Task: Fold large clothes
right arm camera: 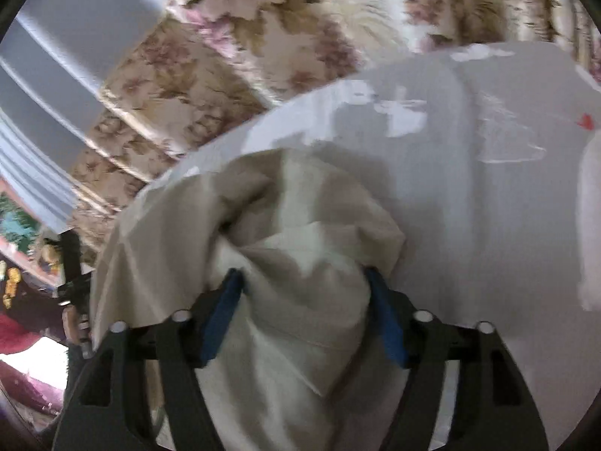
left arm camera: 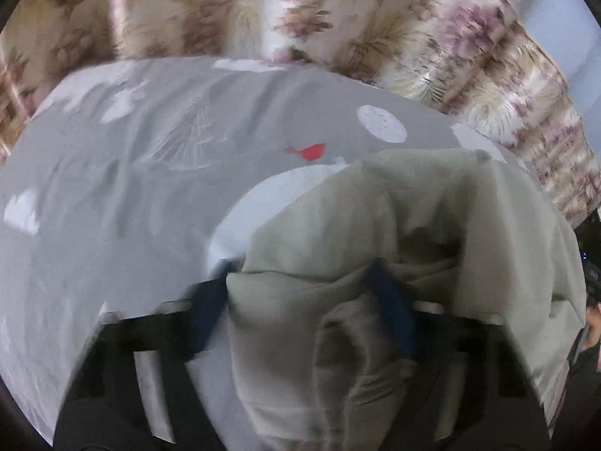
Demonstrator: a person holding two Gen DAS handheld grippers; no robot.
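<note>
A pale beige-green garment lies bunched on a grey printed bedsheet. My left gripper is shut on a thick bunch of the garment, which fills the gap between its blue pads. In the right wrist view the same garment is bunched between the blue pads of my right gripper, which is shut on it. The cloth hangs down over both grippers' fingers and hides the pad faces.
The sheet carries white shapes and a red bird print. A floral curtain or cover runs behind the bed. Cluttered items sit at the far left in the right wrist view.
</note>
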